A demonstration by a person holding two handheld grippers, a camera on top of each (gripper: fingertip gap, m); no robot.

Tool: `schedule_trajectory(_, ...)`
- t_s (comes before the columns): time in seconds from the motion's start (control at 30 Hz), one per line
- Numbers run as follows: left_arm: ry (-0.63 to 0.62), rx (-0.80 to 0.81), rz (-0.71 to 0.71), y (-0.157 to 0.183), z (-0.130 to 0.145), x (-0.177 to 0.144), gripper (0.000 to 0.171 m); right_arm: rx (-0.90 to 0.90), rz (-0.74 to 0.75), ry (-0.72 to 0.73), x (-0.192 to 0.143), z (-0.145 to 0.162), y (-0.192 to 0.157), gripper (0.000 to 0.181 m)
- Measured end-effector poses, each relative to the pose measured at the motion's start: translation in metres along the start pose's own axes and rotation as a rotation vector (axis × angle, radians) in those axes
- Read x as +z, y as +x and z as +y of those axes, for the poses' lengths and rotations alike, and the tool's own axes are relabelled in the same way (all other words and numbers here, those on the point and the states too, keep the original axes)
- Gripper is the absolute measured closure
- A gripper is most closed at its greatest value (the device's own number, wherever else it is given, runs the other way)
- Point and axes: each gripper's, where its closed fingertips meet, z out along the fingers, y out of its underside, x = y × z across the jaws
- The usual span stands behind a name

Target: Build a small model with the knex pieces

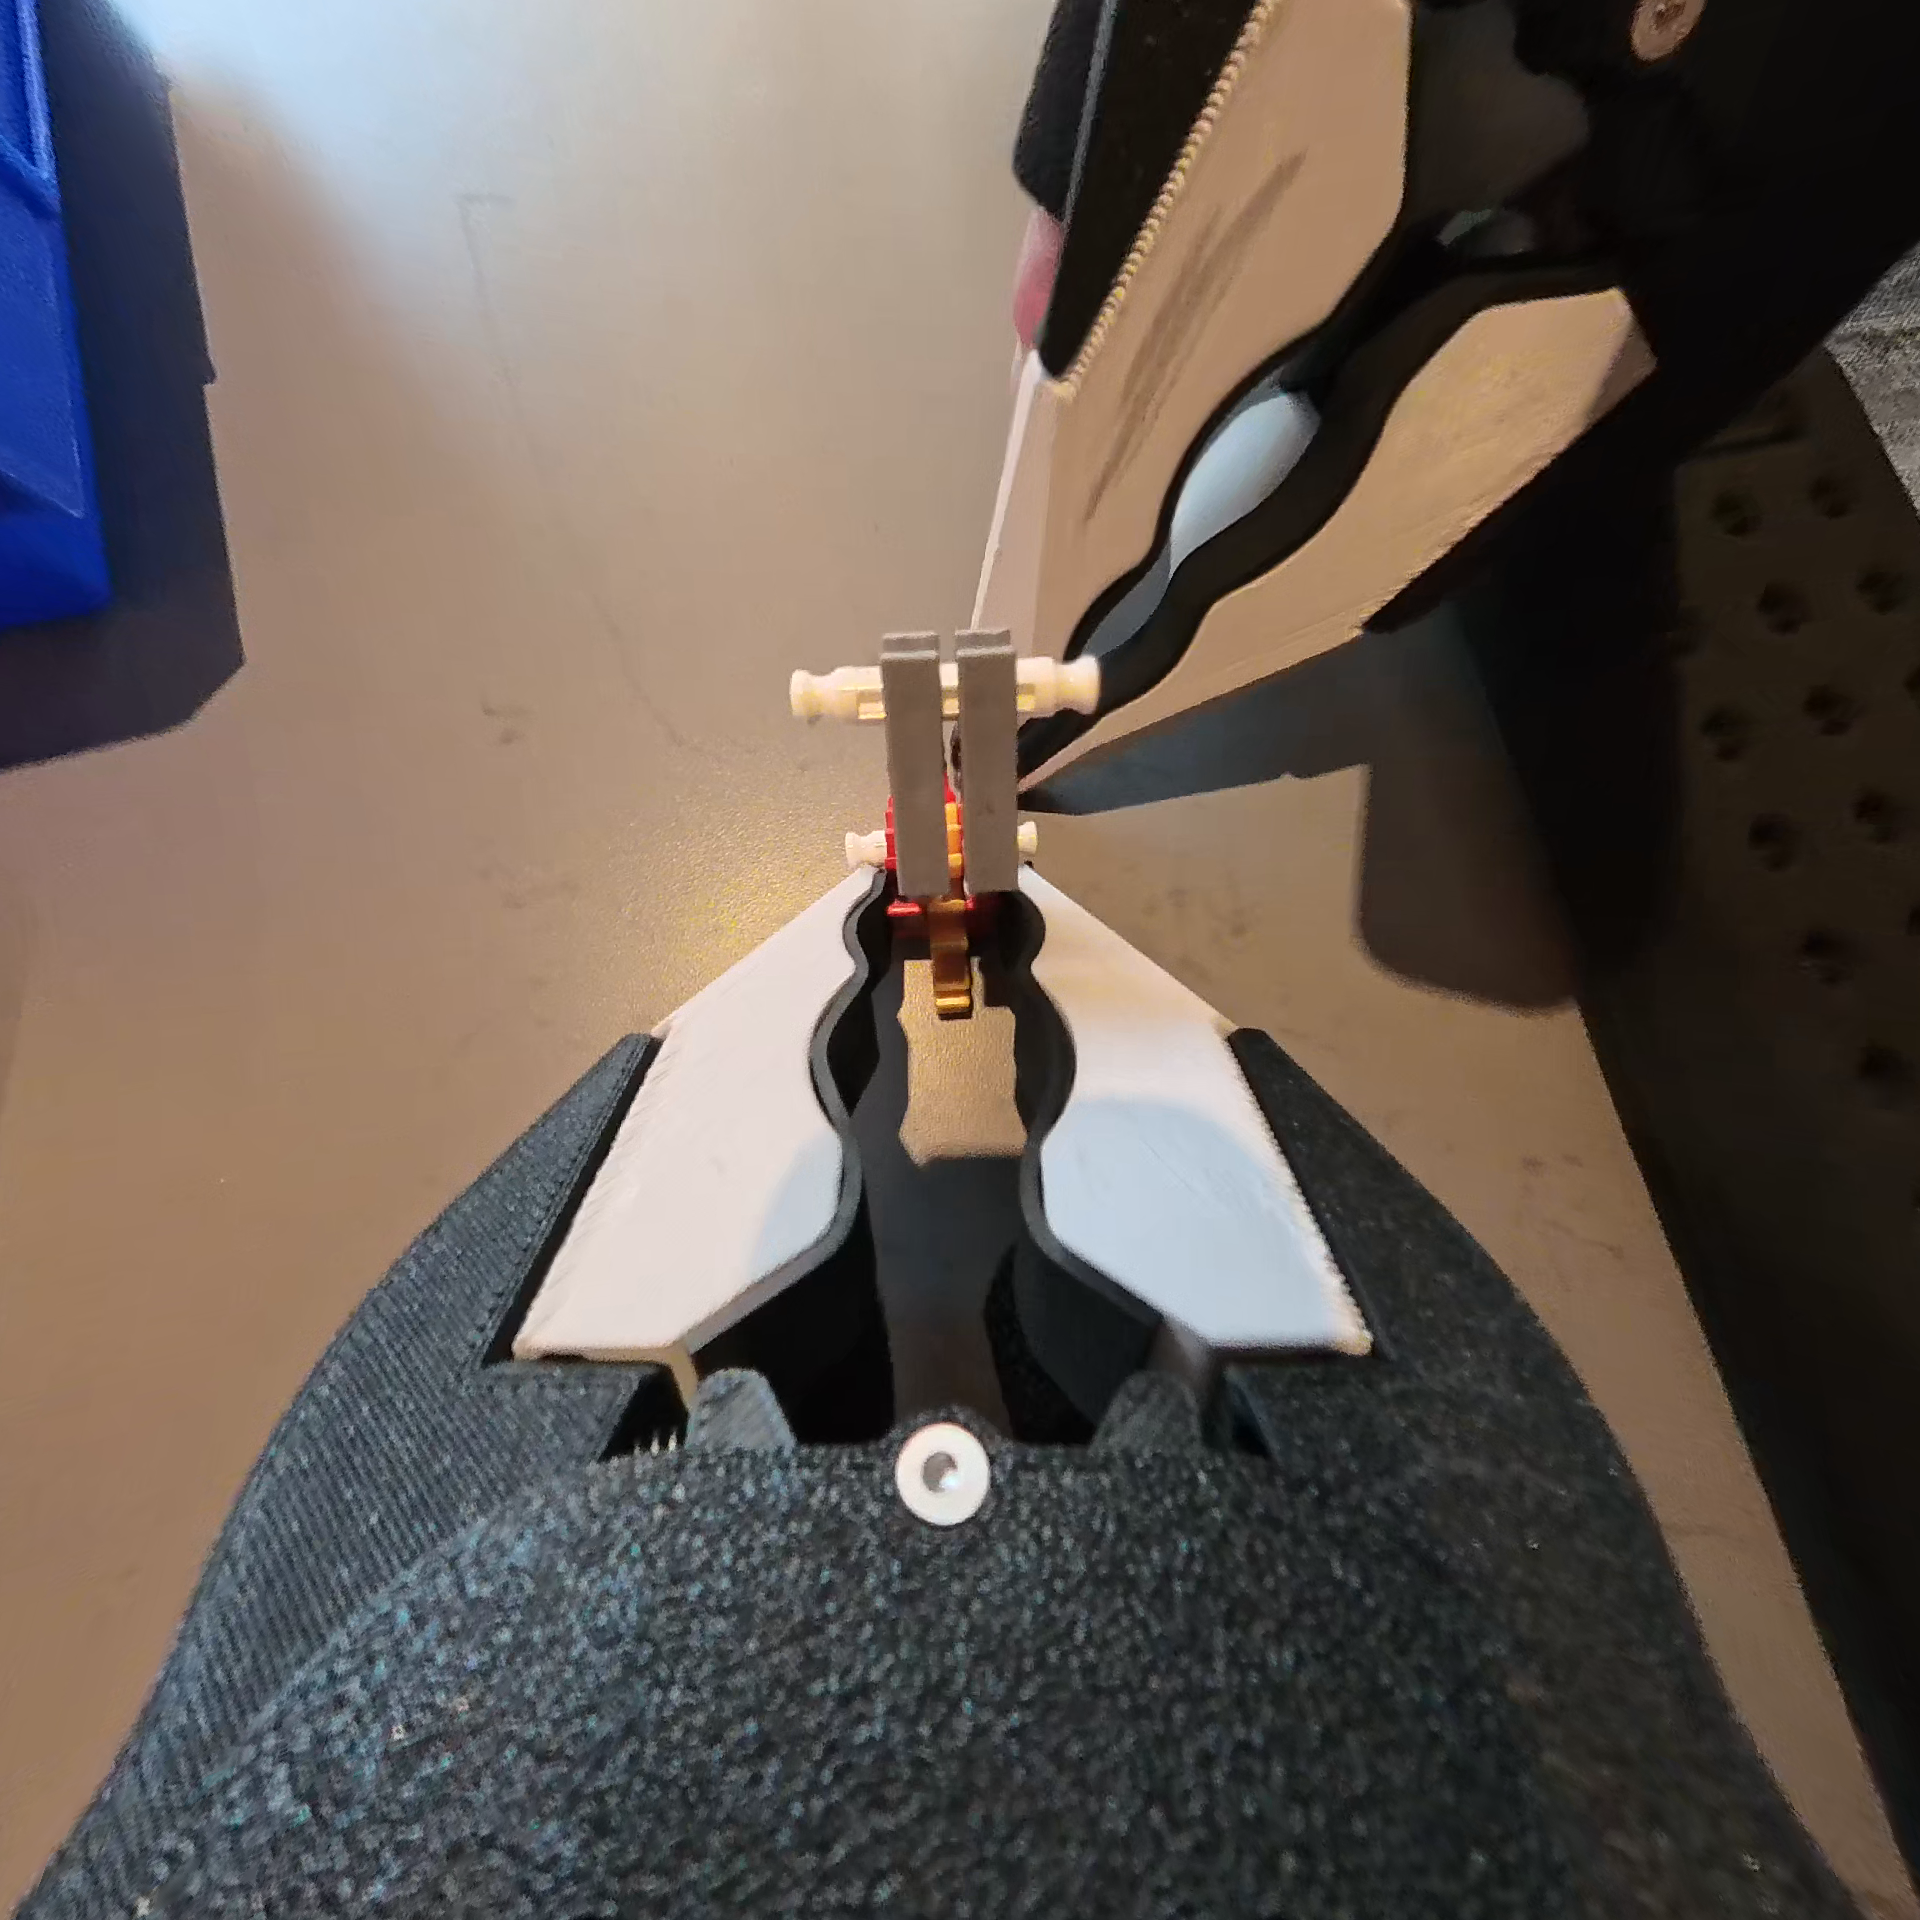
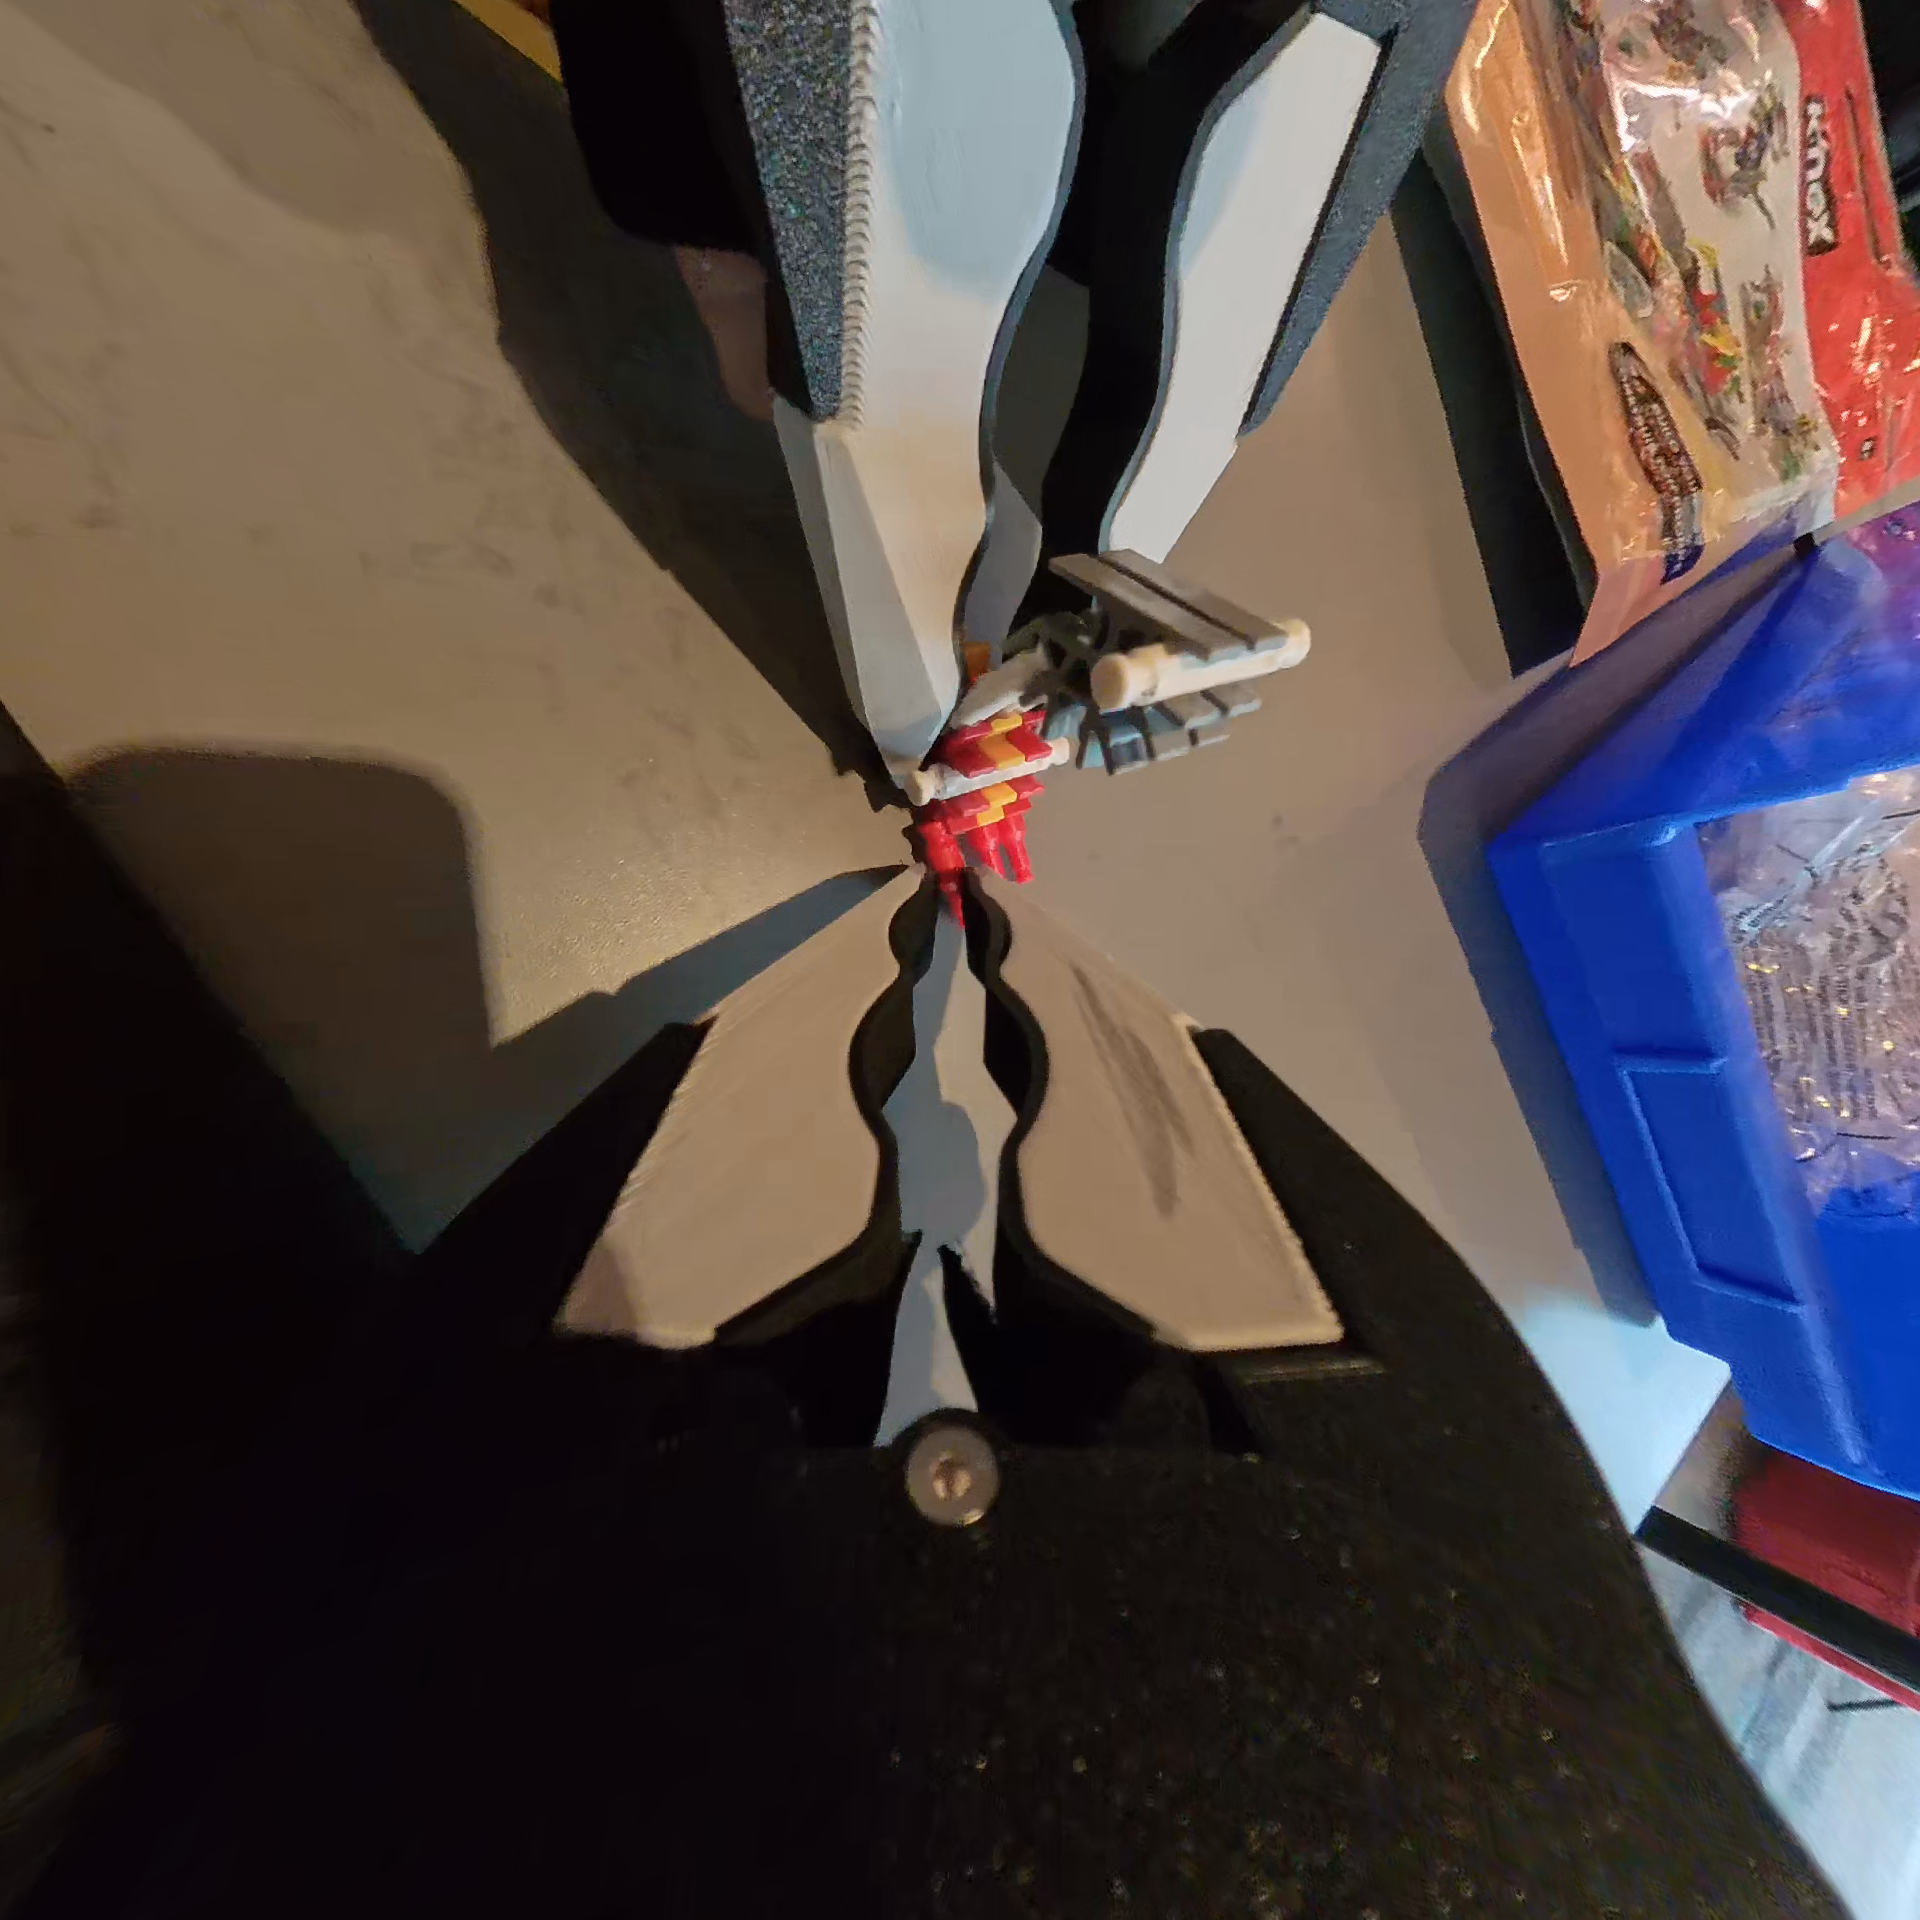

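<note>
My left gripper (image 1: 940, 883) is shut on a small toy assembly (image 1: 945, 758) and holds it above a pale tabletop (image 1: 468, 727). The assembly has two grey connectors upright, two white rods (image 1: 831, 691) through them, and red (image 1: 896, 831) and orange (image 1: 948, 966) connectors at its base between my fingers. My right gripper (image 1: 1029, 784) comes in from the upper right, its tips at the assembly's right side. In the right wrist view my right gripper (image 2: 943, 899) is shut on the tip of the red connectors (image 2: 977, 831). The left gripper (image 2: 997, 665) reaches down from the top around the grey pieces (image 2: 1164, 613).
A blue bin (image 2: 1662, 935) with clear plastic bags stands at the right. A toy package in plastic wrap (image 2: 1683, 260) lies behind it. A blue object (image 1: 42, 364) shows at the far left. A dark perforated panel (image 1: 1787, 727) borders the table at the right. My left and right fingertips are right by each other.
</note>
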Motion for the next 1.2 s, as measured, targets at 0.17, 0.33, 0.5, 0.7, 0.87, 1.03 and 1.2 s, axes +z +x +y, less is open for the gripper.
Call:
schedule_trajectory(0.17,-0.019,-0.101,0.032,0.0,-0.002,0.0,0.154,-0.045,0.067,0.011,-0.002,0.0,0.002,0.178)
schedule_trajectory(0.33,-0.013,-0.229,0.116,0.0,-0.005,0.0,0.154,-0.164,0.198,0.026,-0.004,-0.005,0.0,0.178)
schedule_trajectory(0.5,-0.011,-0.266,0.147,0.0,-0.005,-0.001,0.154,-0.209,0.304,-0.014,-0.003,0.002,0.004,0.181)
schedule_trajectory(0.7,0.01,-0.291,0.165,0.0,-0.006,-0.001,0.154,-0.172,0.308,0.035,-0.004,-0.002,0.003,0.181)
schedule_trajectory(0.87,0.011,-0.247,0.121,-0.001,-0.006,-0.001,0.155,-0.075,0.195,0.087,-0.008,-0.002,0.005,0.176)
schedule_trajectory(1.03,0.065,-0.223,0.092,-0.011,-0.011,-0.01,0.155,0.046,0.025,0.159,-0.005,-0.005,0.0,0.173)
schedule_trajectory(1.2,0.028,-0.211,0.104,-0.012,-0.004,-0.004,0.154,0.133,-0.095,0.18,0.003,-0.005,-0.002,0.177)
